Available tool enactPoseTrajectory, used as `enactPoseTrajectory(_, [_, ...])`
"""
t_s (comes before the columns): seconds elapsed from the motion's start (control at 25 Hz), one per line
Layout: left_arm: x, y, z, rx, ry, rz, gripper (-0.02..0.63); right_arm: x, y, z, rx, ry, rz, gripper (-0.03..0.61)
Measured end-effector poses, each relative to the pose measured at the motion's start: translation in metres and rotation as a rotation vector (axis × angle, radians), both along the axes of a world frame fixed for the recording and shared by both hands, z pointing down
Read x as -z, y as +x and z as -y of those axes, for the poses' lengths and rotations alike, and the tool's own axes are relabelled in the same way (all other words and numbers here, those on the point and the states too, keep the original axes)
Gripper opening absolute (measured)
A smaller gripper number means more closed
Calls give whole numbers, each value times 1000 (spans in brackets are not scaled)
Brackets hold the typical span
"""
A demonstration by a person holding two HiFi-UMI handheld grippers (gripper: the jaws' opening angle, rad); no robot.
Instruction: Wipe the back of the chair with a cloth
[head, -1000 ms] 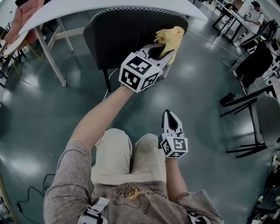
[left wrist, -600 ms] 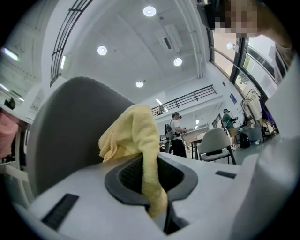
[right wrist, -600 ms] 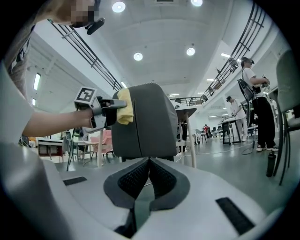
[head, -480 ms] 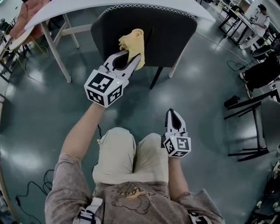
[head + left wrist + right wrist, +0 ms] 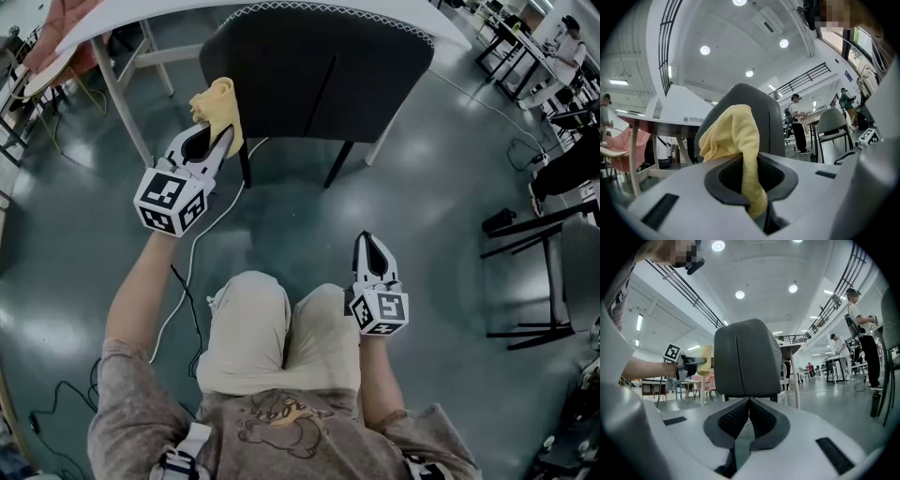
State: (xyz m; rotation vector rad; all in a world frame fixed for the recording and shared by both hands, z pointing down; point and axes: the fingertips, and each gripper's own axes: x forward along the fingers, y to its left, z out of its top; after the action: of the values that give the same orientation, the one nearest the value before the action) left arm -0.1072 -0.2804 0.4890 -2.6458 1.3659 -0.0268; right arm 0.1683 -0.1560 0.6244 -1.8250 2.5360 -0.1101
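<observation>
Beside chair [image 5: 319, 75], left gripper [image 5: 208, 141] clutching cloth [image 5: 218, 105]

No legible text, no readable labels, numbers or signs

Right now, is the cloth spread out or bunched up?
Bunched up: the yellow cloth sits as a crumpled wad, one tail pinched in the shut left tongs.

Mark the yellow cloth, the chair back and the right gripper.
yellow cloth [image 5: 217, 105], head view, its bunched upper part.
chair back [image 5: 281, 75], head view, middle of the dark panel.
right gripper [image 5: 367, 238], head view, tips of its shut jaws.
</observation>
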Motion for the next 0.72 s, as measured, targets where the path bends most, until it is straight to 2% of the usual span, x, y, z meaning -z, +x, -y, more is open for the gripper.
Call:
enactPoseTrajectory(0.2, [-16,-10,5,26,-20,16,58,0,-1,1,-1,-2,2,26])
enactPoseTrajectory(0.72, [-20,-5,36,56,-14,-22,58,0,0,-12,-7,3,-4,26])
